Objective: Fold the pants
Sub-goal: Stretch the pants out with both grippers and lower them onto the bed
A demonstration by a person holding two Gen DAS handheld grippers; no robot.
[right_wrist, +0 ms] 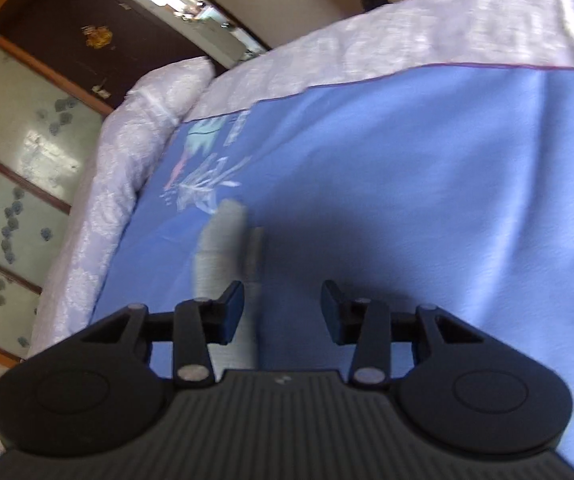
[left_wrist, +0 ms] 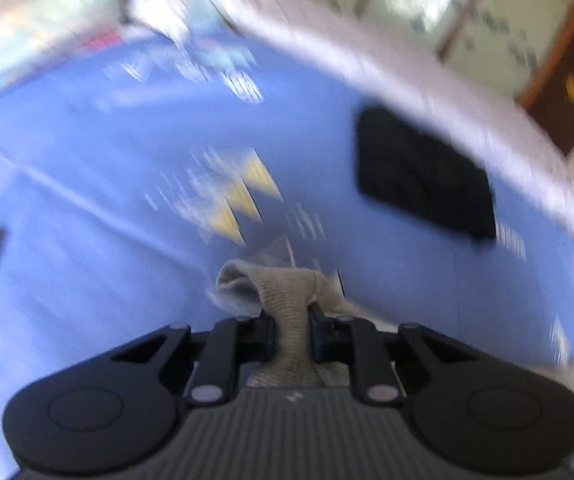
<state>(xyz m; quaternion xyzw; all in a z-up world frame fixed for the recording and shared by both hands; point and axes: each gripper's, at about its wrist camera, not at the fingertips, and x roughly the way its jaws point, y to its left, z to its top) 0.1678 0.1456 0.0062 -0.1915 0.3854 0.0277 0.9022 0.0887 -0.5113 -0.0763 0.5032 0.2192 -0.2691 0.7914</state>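
The left gripper (left_wrist: 291,322) is closed on a bunched part of the grey ribbed knit pants (left_wrist: 287,292), which it holds above the blue printed blanket (left_wrist: 87,160) on the bed. The right gripper (right_wrist: 283,312) stands open with nothing between its jaws; in its view a blurred hanging piece of the same grey cloth is just beside its left finger (right_wrist: 229,312). A flat black rectangular object (left_wrist: 423,176) lies on the blanket, well apart. I judge the pants to be light, soft and limp: they will sag and bunch wherever they are not supported. Therefore the right gripper should take the hanging edge or a corner, so the cloth can be stretched flat before folding.
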